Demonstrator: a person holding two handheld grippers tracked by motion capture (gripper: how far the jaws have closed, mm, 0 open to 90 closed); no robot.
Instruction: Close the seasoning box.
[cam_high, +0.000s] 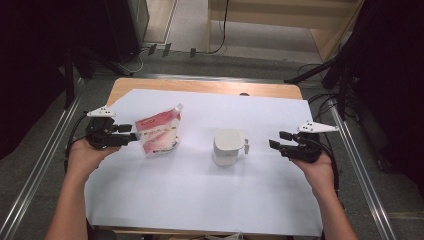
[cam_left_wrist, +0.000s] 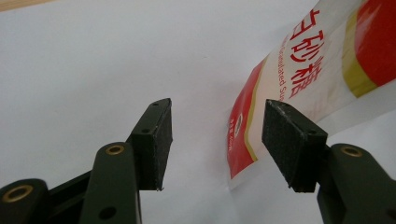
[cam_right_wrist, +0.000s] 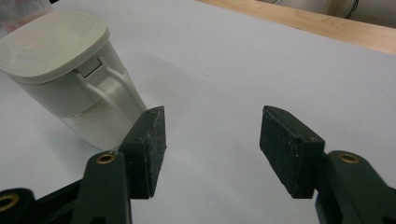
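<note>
A red and white sugar pouch (cam_high: 159, 132) stands tilted on the white sheet, left of centre. My left gripper (cam_high: 131, 133) is at its left edge, open. In the left gripper view the pouch (cam_left_wrist: 299, 84) rises behind the right pad, its lower corner reaching into the gap, and the gripper (cam_left_wrist: 217, 140) presses on nothing. A white lidded container (cam_high: 227, 146) with a handle on its right side stands mid-table. My right gripper (cam_high: 277, 140) hovers a short way right of that handle, open and empty. In the right gripper view the container (cam_right_wrist: 60, 70) sits left of the gripper (cam_right_wrist: 212, 149).
A large white sheet (cam_high: 200, 190) covers most of the wooden table (cam_high: 200, 86), whose bare far edge shows behind it. Metal rails run along both sides of the table. Cables and dark stands lie on the floor beyond.
</note>
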